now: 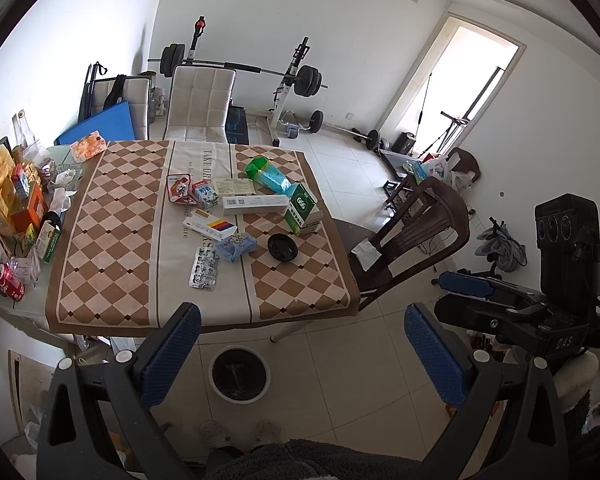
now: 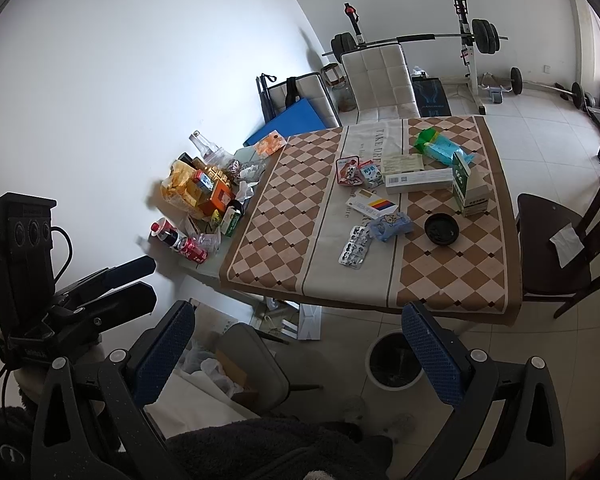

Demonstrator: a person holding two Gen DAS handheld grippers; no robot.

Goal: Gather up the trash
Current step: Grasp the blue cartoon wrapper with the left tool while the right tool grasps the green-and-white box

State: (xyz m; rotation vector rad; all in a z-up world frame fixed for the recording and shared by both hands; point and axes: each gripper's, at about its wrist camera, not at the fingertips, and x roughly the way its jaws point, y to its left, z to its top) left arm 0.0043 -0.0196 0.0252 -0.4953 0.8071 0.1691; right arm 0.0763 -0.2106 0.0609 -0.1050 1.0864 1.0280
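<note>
Above the floor, short of the surface's near edge, both grippers hang level and point forward over the checkered cloth. The left gripper has its blue-padded fingers spread wide with nothing between them; the right gripper is spread just as wide and equally bare. In the left wrist view the right gripper appears side-on at the right, and there its fingers look close together, so the two views disagree on its spread.

Trash lies across the middle of the surface: a blister pack nearest the near edge, a blue wrapper just beside it, a black lid to the right, a green carton toward the right edge, and a long white box behind.

A round bin stands on the floor below the near edge, between the left gripper's fingers in view.
</note>
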